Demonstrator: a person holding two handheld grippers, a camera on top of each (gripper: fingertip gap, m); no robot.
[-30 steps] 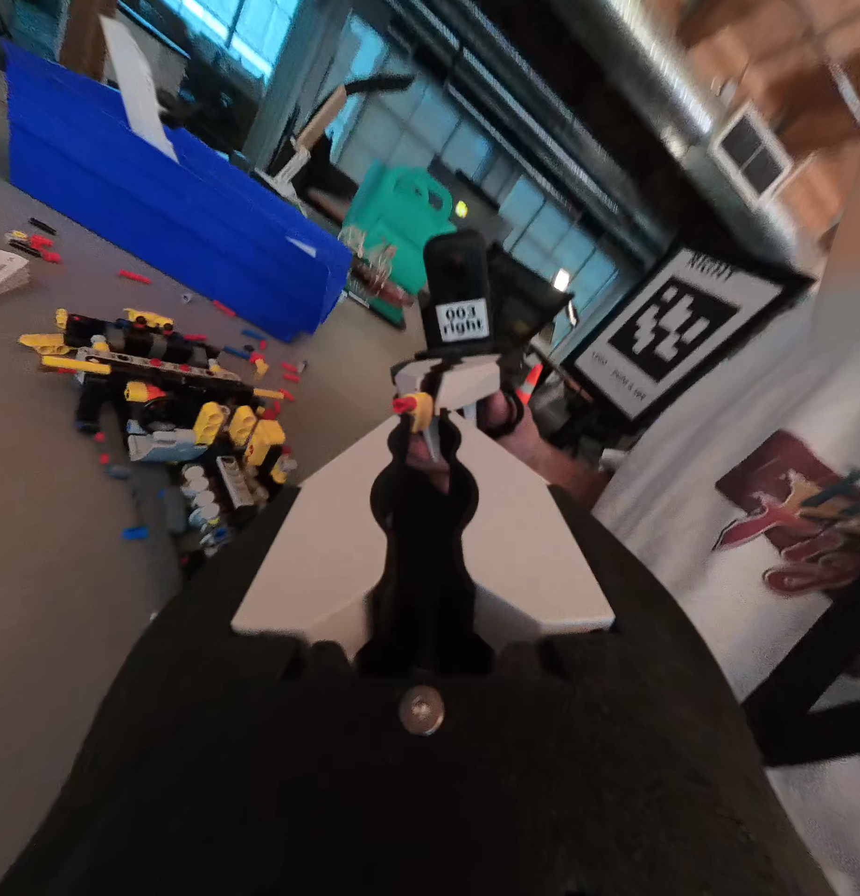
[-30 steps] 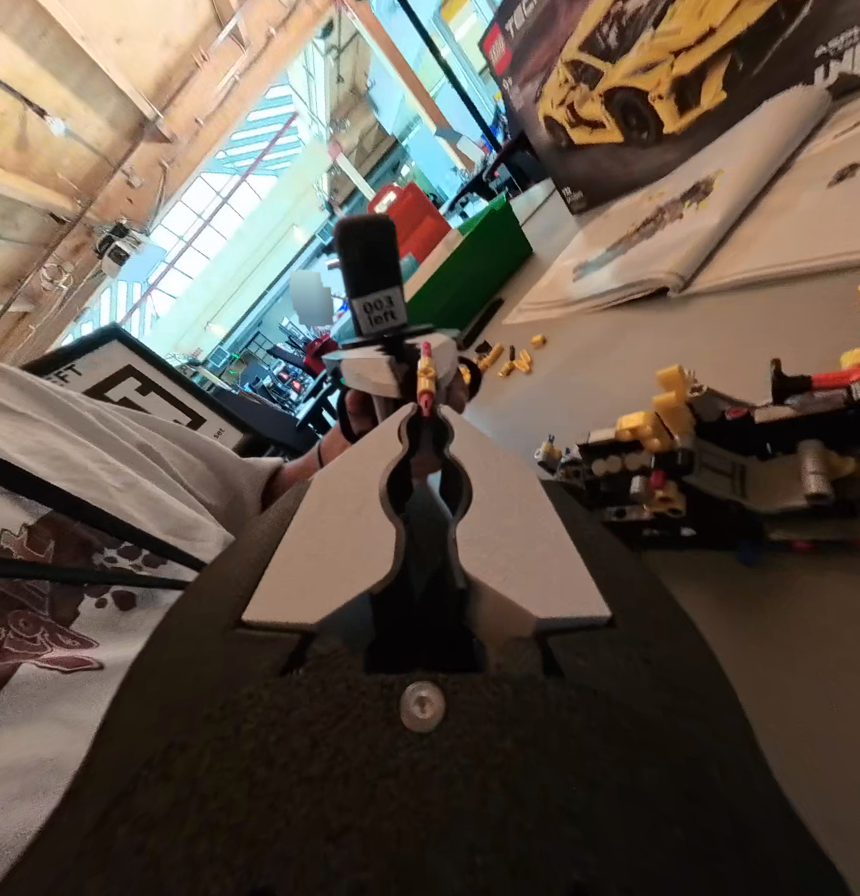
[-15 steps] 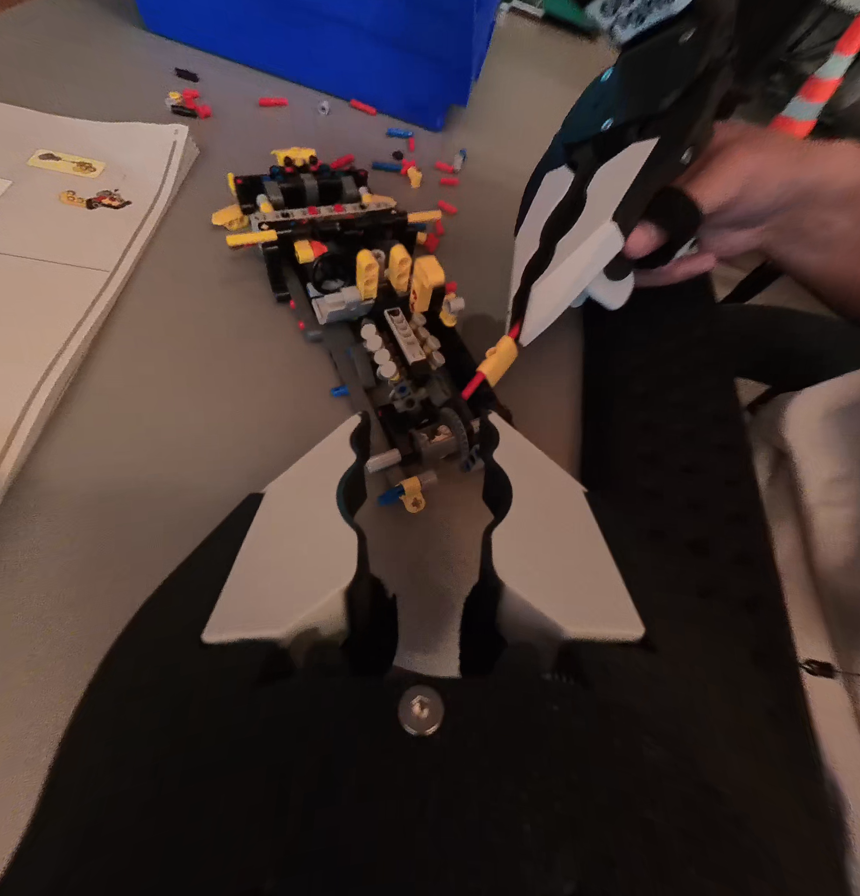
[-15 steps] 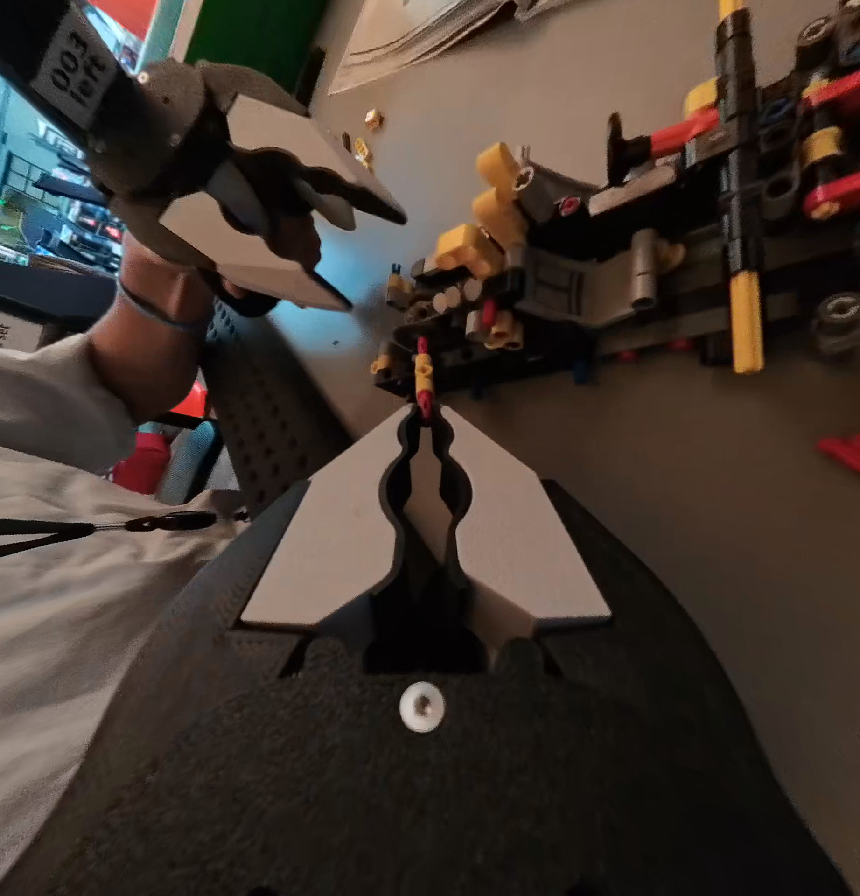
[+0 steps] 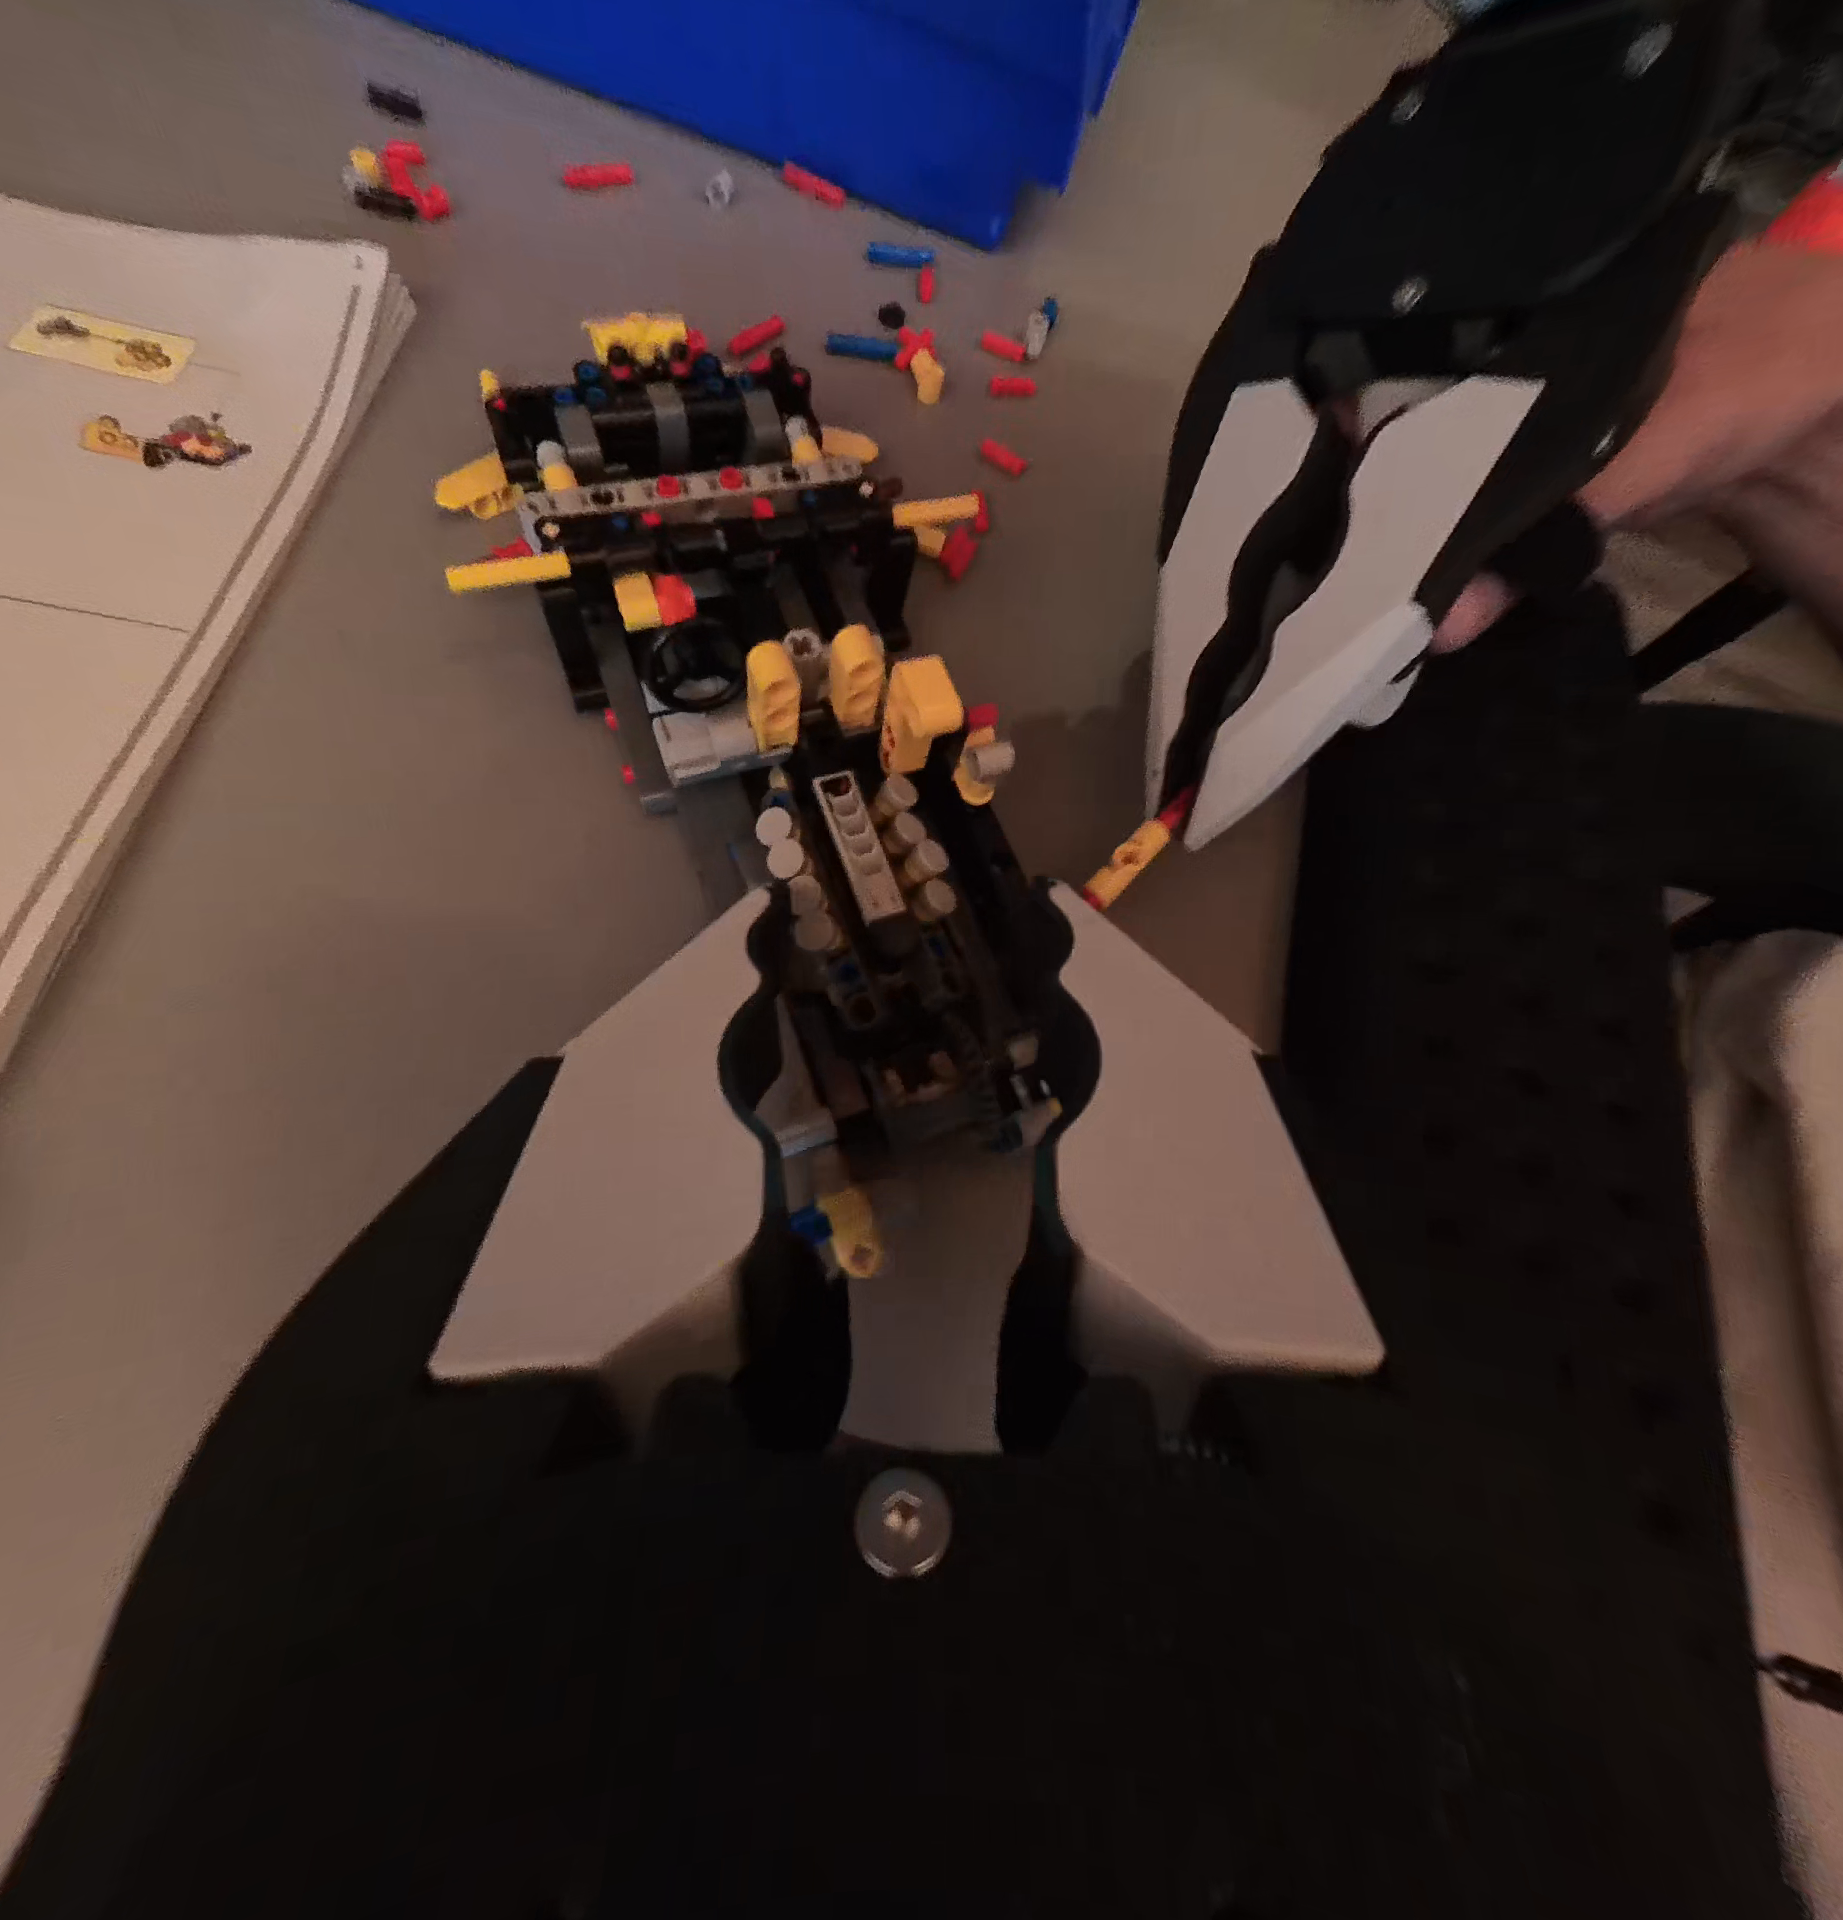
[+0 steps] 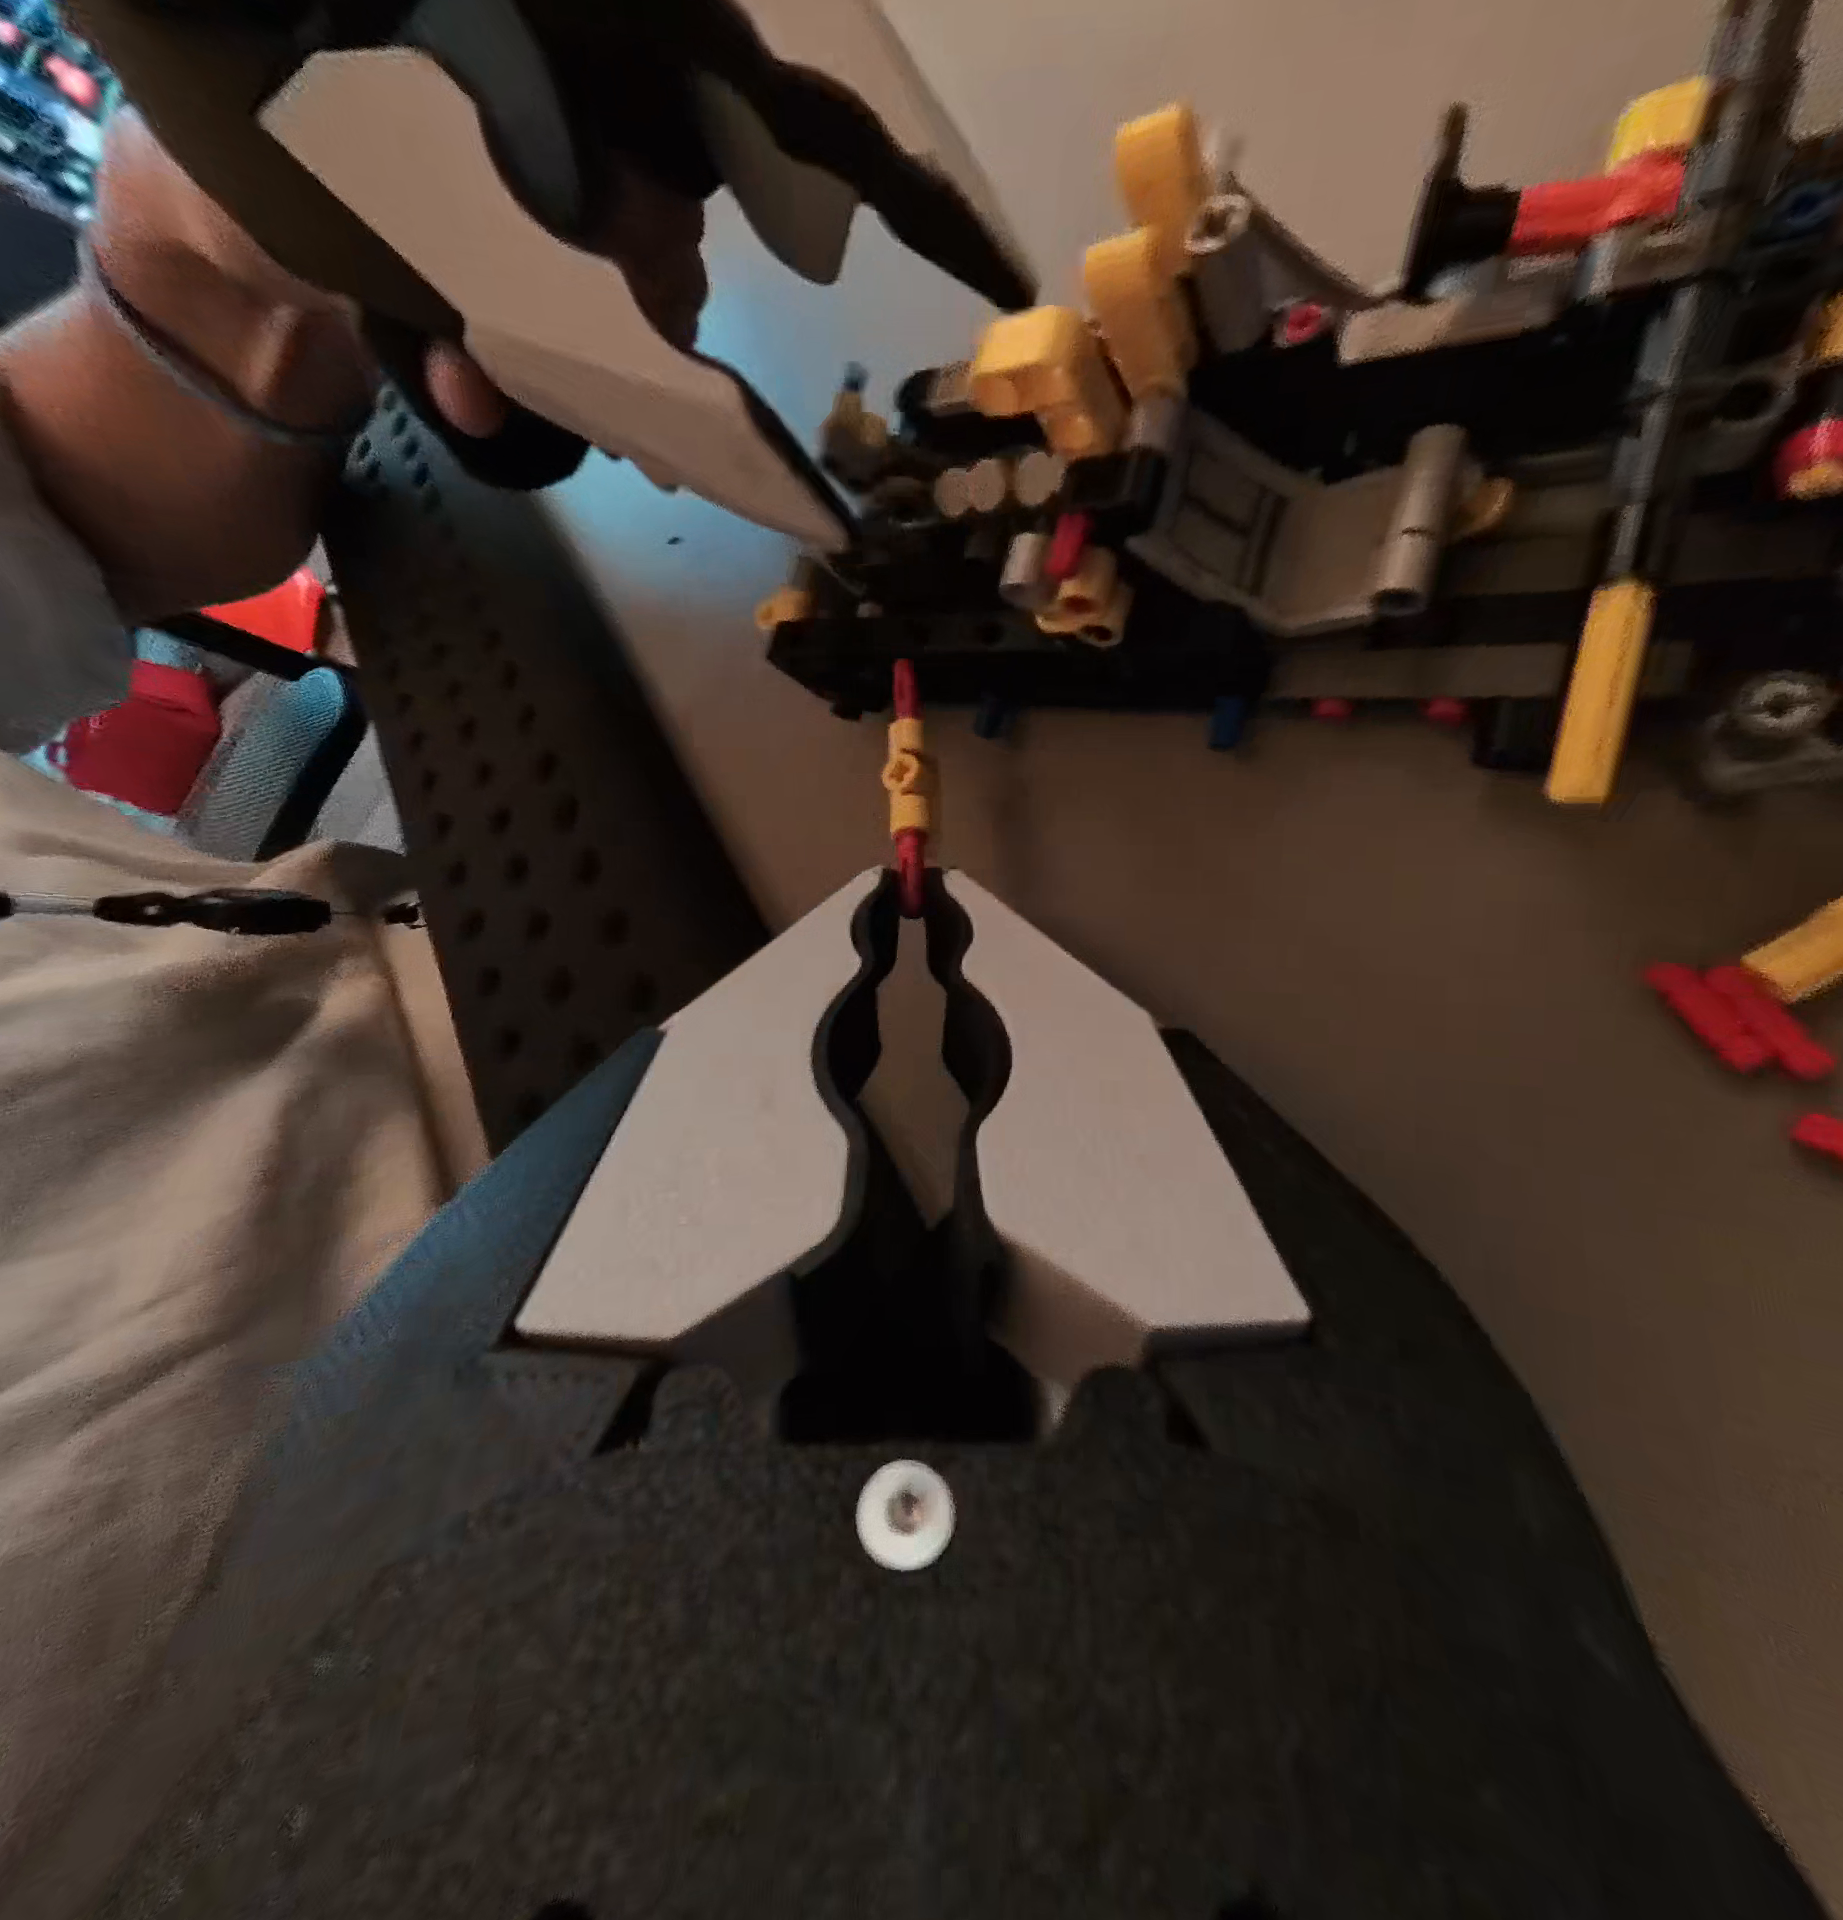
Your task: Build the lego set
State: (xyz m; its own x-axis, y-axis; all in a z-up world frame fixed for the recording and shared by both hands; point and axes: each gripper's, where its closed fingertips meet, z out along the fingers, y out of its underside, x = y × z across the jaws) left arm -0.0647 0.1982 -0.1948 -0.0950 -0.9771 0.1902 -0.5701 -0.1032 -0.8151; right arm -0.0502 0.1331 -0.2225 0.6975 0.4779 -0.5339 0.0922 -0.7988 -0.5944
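Two white fingers of my left gripper [image 5: 901, 977] are straddling the rear of the lego car [image 5: 792, 748] on the table [image 5: 377, 935], spread wide. From the right wrist, my right gripper [image 6: 912, 894] is pinching a red axle with yellow connector [image 6: 906, 774], its tip just beside the car's black frame.

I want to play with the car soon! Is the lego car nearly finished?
Not yet. A long black and yellow chassis is already built and lies on the table. Right now the right gripper pinches a red axle with a yellow connector at the chassis's side, while the open left gripper straddles its near end. Loose red and blue pins lie scattered, so plenty remains.
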